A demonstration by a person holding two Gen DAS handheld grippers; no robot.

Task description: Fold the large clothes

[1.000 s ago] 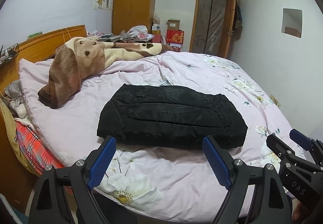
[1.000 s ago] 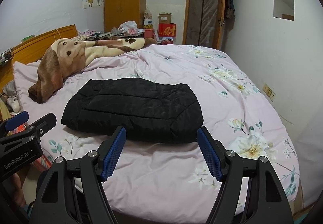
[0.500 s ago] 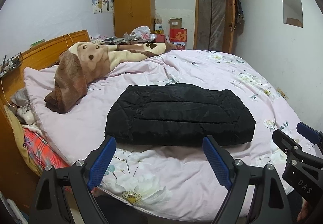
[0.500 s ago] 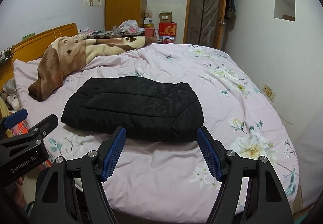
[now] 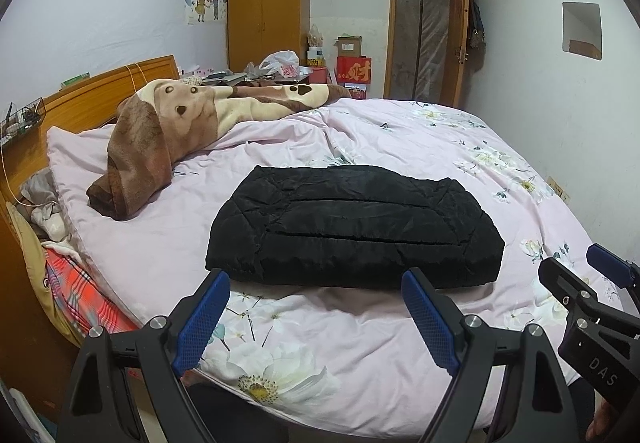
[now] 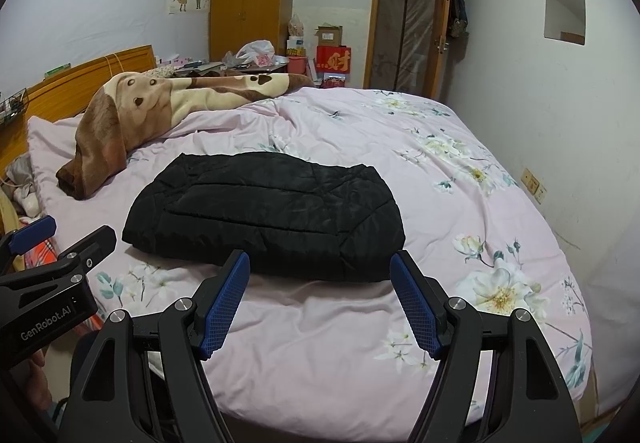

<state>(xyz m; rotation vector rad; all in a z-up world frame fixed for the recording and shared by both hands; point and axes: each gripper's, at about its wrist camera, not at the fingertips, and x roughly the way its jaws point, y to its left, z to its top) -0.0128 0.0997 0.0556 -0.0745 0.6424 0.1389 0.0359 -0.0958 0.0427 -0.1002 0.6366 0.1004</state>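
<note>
Bedroom, bed (image 5: 360, 147) with pink floral duvet. Folded black jacket (image 5: 356, 231) lies mid-bed, just ahead of both grippers, not touched. Left gripper (image 5: 316, 317) and right gripper (image 6: 320, 299) both spread wide, holding nothing.

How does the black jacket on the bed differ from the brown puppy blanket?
The black jacket is folded into a compact flat bundle; the brown puppy blanket sprawls loosely in a long rumpled heap. The jacket is plain black and quilted; the blanket is fleecy, brown and cream. The jacket lies nearer; the blanket is by the headboard. Both rest on the pink floral quilt.
</note>
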